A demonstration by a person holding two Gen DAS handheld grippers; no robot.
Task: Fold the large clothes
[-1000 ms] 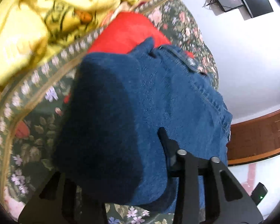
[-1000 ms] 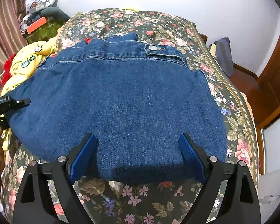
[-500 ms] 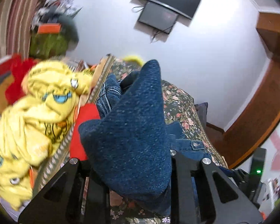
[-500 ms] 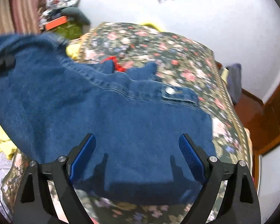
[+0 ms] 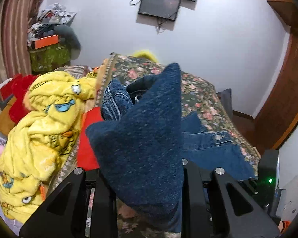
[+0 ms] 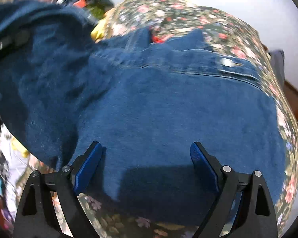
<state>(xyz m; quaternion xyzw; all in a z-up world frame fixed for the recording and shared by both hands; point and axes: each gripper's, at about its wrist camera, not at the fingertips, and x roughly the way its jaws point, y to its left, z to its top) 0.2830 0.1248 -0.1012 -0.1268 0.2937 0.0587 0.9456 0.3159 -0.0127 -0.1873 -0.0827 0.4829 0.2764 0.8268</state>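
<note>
Gripping a raised fold of the jacket (image 5: 141,138), the left gripper (image 5: 143,170) is clamped; the right gripper (image 6: 146,154) (fingers spread) hovers over the jacket on the bed (image 6: 218,19).

no readable text, labels or brands anywhere; cartoon prints on the yellow blanket (image 5: 41,130) carry no words

left claw (image 5: 143,170) clamped, right claw (image 6: 146,156) spread wide

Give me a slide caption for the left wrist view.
Left tool lifts a corner of the denim jacket above the floral bedspread.
</note>
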